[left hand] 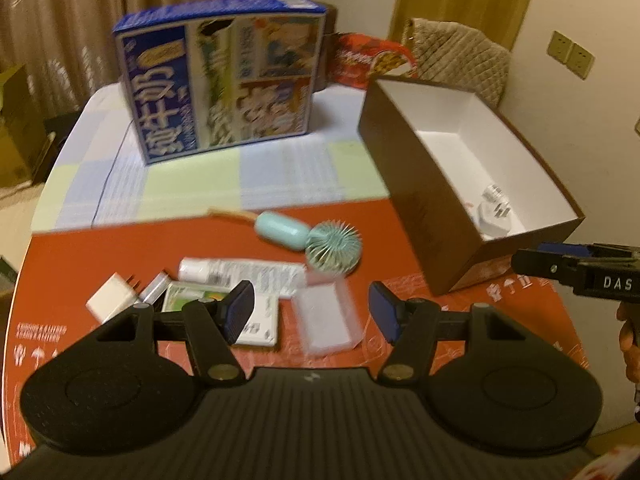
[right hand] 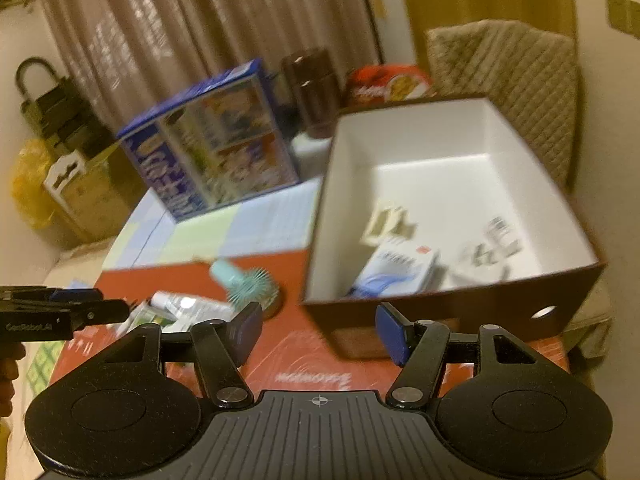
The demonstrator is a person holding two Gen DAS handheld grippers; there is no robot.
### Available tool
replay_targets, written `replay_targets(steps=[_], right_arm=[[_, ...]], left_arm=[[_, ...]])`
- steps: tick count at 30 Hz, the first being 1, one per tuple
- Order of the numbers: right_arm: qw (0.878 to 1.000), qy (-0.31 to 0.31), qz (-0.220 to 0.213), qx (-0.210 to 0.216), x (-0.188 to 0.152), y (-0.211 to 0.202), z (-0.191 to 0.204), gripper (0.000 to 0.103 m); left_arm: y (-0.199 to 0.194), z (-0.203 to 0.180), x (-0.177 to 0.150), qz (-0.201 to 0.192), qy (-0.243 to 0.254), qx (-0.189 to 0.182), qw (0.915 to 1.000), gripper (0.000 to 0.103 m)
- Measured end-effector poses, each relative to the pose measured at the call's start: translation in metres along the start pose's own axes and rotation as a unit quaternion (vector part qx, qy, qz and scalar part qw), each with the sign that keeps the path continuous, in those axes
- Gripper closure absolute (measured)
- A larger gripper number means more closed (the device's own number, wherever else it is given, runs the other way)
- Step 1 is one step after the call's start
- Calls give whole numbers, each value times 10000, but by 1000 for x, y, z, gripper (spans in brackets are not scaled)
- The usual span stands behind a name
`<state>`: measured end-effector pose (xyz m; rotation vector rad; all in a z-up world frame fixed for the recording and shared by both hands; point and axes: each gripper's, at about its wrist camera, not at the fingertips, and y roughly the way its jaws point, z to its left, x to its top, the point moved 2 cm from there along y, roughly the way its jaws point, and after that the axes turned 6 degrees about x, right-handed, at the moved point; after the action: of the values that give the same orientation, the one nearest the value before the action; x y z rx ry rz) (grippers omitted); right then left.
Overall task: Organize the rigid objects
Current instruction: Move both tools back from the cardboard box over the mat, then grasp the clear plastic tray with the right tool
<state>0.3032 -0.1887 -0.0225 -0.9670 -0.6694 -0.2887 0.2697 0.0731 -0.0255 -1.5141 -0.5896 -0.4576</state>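
Right wrist: box point(right hand: 320, 216) with chargers point(right hand: 490, 252)

The fan point(left hand: 320, 240) lies left of the open box point(left hand: 420, 184), plugs point(left hand: 494, 216) inside.

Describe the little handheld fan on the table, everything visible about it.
The handheld fan is pale teal, plastic-looking, with a rounded oval handle and a round slatted head. It lies flat on the red tabletop, head toward the camera, handle pointing away, a tan strap trailing from its end. Neither claw touches it. It lies beside the brown box, outside it.
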Motion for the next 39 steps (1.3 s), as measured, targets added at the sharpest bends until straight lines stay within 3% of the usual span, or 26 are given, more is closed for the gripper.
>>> replay_targets(steps=[14, 18, 24, 39], right_arm=[[9967, -317, 677, 320, -25, 63, 53, 43], [9955, -353, 830, 286, -31, 81, 63, 42], [9940, -381, 1017, 154, -36, 108, 73, 26], [9903, -405, 1318, -196, -46, 169, 84, 25]], left_arm=[[6, 59, -36, 253, -435, 465, 9976, 44], [11, 68, -41, 310, -484, 521, 9970, 44], [26, 76, -44, 436, -517, 502, 9964, 44], [60, 81, -37, 620, -370, 424, 9965, 44]])
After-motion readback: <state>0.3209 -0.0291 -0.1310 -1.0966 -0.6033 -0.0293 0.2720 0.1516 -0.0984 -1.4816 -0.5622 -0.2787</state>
